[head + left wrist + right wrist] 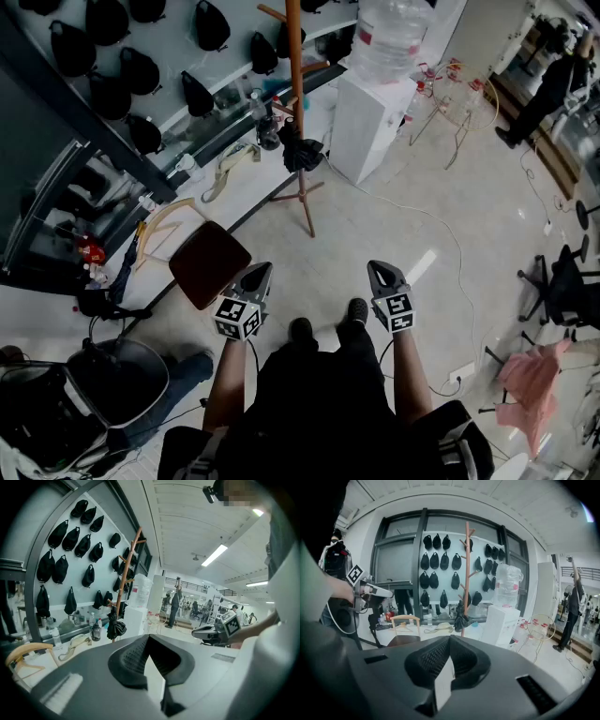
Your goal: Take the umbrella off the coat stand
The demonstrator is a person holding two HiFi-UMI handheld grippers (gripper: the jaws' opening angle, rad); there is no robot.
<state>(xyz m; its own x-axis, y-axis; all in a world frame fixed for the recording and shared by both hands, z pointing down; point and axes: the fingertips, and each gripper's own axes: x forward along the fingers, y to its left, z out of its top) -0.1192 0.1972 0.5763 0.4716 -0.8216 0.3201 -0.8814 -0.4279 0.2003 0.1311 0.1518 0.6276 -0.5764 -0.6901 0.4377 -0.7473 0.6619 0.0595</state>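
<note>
The umbrella [302,150] hung bundled on the stand [295,66], long axis upright, well ahead of me. My left claw [259,274] and right claw [380,272] were both shut and empty. The left looked slightly nearer.

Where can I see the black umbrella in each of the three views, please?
Head view: umbrella near top centre.
Left gripper view: umbrella left of centre.
Right gripper view: umbrella at centre.
Shared landmark: the wooden coat stand it hangs on.
</note>
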